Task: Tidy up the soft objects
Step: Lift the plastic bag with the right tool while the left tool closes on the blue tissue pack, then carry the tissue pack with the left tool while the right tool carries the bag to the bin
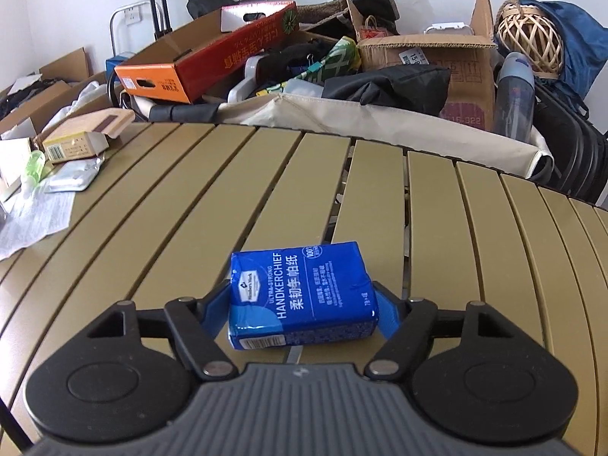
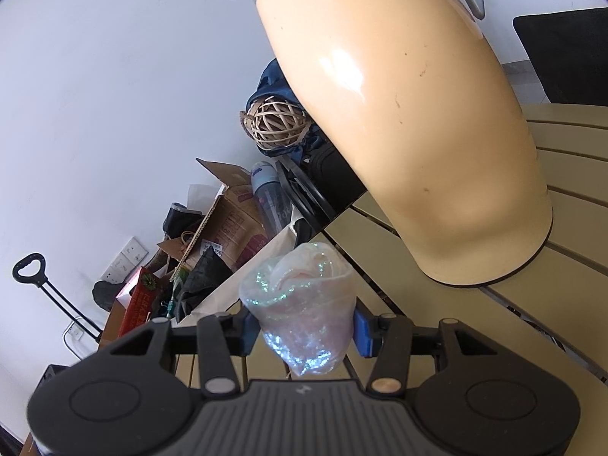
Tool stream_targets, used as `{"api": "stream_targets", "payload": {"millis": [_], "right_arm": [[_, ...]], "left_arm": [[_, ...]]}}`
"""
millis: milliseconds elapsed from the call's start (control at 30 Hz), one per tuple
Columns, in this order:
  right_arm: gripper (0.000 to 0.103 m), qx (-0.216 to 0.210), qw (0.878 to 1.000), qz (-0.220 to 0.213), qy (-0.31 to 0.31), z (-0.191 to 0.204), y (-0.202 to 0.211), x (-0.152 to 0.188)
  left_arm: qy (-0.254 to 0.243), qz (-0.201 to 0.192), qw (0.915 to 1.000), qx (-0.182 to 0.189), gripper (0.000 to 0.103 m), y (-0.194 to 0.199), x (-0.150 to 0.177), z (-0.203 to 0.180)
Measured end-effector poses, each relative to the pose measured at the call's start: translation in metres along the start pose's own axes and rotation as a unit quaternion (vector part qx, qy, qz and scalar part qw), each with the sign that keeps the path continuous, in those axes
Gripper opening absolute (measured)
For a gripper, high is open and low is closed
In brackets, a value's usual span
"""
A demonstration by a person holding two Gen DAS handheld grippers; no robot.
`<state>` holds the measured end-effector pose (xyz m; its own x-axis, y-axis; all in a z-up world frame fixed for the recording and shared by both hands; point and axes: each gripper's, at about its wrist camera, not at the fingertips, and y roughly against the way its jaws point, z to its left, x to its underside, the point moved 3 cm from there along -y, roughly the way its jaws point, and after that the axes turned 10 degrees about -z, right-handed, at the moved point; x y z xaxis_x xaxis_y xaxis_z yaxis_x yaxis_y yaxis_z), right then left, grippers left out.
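Note:
A blue handkerchief tissue pack lies on the olive slatted table, slightly skewed. My left gripper is shut on it, a blue pad against each short end. In the right wrist view, my right gripper is shut on a soft, glittery pink-white bundle, held above the table. The bundle bulges above the pads and hangs below them. A large cream plastic container stands on the table just beyond and to the right of the bundle.
Behind the table's far edge lies a pile of clutter: an orange-red carton, cardboard boxes, black cloth, a wicker ball, a water bottle. Small boxes and papers crowd the table's left corner.

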<state>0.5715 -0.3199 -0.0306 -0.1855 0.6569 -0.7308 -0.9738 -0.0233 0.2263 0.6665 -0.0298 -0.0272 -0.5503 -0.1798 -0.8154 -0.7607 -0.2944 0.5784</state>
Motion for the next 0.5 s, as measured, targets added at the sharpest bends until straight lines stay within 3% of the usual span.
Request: {"api": "stream_targets", "payload": {"millis": [500], "right_arm": [[0.048, -0.03, 0.999, -0.002, 0.037, 0.021, 0.038, 0.0]], "left_arm": [[-0.022, -0.041, 0.9985, 0.027, 0.076, 0.068, -0.003, 0.018]]}}
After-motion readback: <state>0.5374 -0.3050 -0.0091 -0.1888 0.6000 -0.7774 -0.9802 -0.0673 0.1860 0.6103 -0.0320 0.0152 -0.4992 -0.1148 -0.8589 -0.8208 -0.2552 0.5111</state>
